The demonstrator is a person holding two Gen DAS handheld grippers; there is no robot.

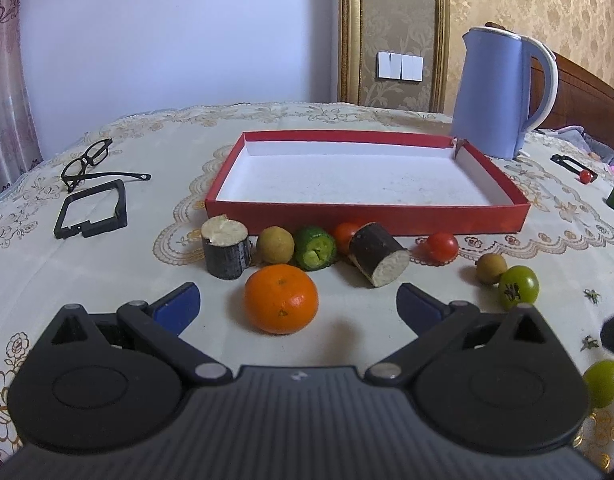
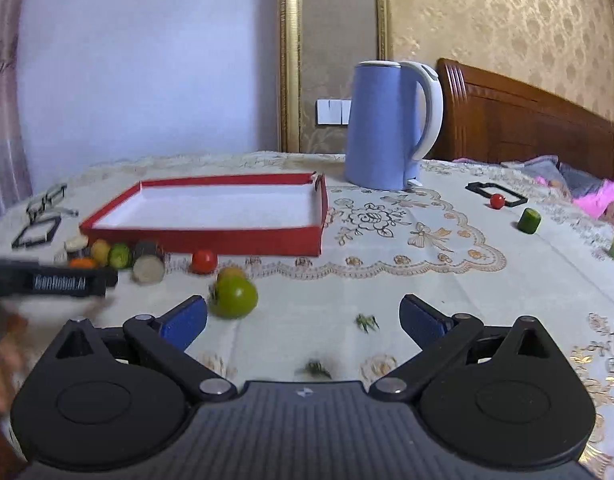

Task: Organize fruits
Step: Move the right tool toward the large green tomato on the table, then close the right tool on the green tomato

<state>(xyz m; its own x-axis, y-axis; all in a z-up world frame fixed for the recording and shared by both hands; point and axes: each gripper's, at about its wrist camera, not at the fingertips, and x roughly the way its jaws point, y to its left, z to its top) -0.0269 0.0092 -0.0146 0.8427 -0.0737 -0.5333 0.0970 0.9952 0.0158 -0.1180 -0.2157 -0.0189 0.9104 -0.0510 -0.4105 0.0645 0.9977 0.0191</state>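
A red tray [image 1: 367,216] with a white inside lies on the table; it also shows in the right wrist view [image 2: 211,240]. Before it lie an orange [image 1: 281,299], two dark cut stalk pieces [image 1: 227,254] [image 1: 379,254], a yellow-brown fruit [image 1: 275,245], a cut green piece [image 1: 315,249], red tomatoes [image 1: 441,246] and a green tomato [image 1: 518,286]. My left gripper [image 1: 298,307] is open, with the orange between its fingertips. My right gripper [image 2: 303,318] is open and empty, with a green tomato [image 2: 233,297] just beyond its left finger.
A blue kettle [image 1: 495,92] stands behind the tray's right corner. Glasses [image 1: 91,164] and a black frame [image 1: 93,210] lie at left. Another black frame [image 2: 495,194], a red tomato [image 2: 496,201] and green pieces [image 2: 529,221] lie at right. A bed headboard [image 2: 527,124] stands behind.
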